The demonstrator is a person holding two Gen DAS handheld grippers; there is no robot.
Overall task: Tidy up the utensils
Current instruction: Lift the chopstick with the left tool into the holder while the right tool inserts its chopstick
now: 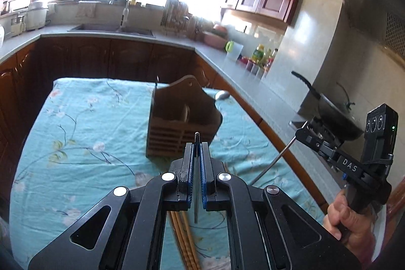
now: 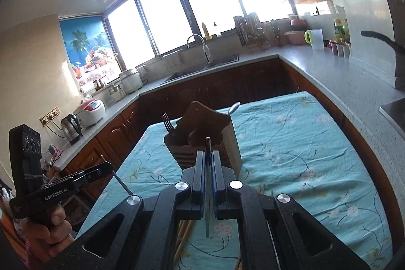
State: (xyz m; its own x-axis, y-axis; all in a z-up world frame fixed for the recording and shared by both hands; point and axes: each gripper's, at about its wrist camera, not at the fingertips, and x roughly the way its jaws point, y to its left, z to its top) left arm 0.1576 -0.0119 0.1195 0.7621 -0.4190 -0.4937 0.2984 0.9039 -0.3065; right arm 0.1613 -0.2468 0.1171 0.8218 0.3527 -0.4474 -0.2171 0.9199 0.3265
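Steel fork (image 2: pixel 167 122) in wooden caddy (image 2: pixel 210 143)

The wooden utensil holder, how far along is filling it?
Done: a fork and a spoon stand in the wooden holder. In hand: the left gripper and right gripper each clamp a thin metal utensil. Left: chopsticks on the cloth.

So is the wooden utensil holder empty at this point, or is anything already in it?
Not empty. In the wooden utensil holder a fork stands tines up on one side, and a spoon sticks up on the other.
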